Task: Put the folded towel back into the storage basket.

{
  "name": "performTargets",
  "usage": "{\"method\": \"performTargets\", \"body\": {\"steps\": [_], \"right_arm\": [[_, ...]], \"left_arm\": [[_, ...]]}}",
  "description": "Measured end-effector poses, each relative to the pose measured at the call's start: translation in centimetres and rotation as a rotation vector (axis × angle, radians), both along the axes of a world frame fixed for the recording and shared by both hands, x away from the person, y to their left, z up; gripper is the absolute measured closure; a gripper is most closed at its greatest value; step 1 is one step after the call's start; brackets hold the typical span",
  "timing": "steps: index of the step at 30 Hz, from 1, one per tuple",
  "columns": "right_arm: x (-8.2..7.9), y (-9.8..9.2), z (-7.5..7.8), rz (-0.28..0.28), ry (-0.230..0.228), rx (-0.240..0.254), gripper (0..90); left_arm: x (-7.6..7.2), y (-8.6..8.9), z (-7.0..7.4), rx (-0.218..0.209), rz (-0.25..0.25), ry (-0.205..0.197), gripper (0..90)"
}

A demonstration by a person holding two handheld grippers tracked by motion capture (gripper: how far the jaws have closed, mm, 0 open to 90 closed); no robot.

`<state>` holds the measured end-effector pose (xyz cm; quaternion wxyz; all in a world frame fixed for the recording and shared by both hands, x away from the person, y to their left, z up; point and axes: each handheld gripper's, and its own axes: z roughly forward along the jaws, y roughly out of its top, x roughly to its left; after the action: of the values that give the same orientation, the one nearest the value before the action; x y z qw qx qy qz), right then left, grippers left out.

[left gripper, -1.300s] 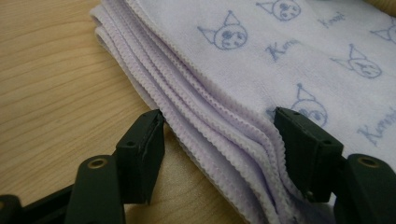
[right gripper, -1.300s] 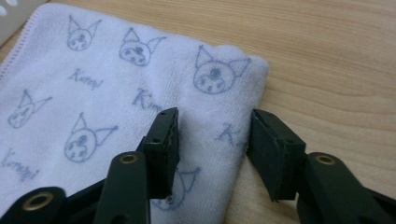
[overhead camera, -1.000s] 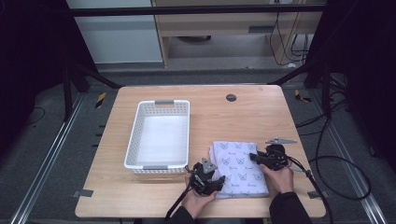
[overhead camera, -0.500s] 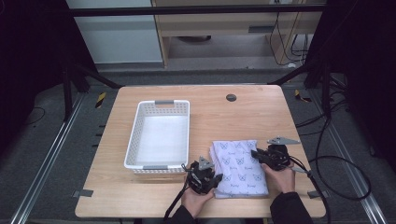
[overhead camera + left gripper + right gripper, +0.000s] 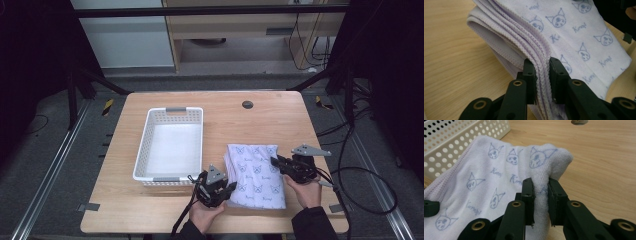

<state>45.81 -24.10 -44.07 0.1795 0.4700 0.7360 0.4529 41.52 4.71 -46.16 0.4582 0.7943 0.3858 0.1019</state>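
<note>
Since the earlier frames both grippers have closed their jaws onto the folded pale lilac towel printed with blue cat faces (image 5: 256,175), and its two gripped edges now sit a little lifted off the table where before it lay flat.

In the high view the towel lies on the light wooden table (image 5: 260,117), near the person's edge and just right of the white perforated plastic basket (image 5: 170,145). The left gripper (image 5: 223,188) grips the towel's near-left corner; the right gripper (image 5: 278,164) grips its right edge, with a hand behind each.

In the left gripper view the left gripper (image 5: 541,72) is clamped on the stacked, stitched edges of the towel (image 5: 564,30), whose layers bulge up and away from the wood.

In the right gripper view the right gripper (image 5: 541,195) pinches a folded corner of the towel (image 5: 499,177), which humps above the jaws; the basket's wall (image 5: 461,135) stands behind it at the upper left.
</note>
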Motion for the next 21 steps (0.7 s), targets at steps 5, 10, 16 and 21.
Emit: {"method": "performTargets", "body": {"steps": [5, 10, 16, 21], "right_arm": [[-0.3, 0.1, 0.8, -0.001, -0.022, 0.006, 77.2], [-0.6, 0.2, 1.6, -0.004, -0.049, 0.012, 77.2], [-0.8, 0.6, 2.6, -0.009, -0.08, 0.012, 77.2], [-0.9, 1.0, 3.5, -0.012, -0.106, 0.02, 77.3]], "left_arm": [[-0.4, 0.2, 1.2, 0.02, -0.014, -0.042, 76.3], [-0.5, 0.6, 2.1, 0.008, -0.014, -0.063, 76.4], [-0.5, 1.1, 3.1, -0.001, -0.011, -0.084, 76.4], [-0.6, 1.7, 4.3, -0.008, -0.007, -0.113, 76.4]]}}
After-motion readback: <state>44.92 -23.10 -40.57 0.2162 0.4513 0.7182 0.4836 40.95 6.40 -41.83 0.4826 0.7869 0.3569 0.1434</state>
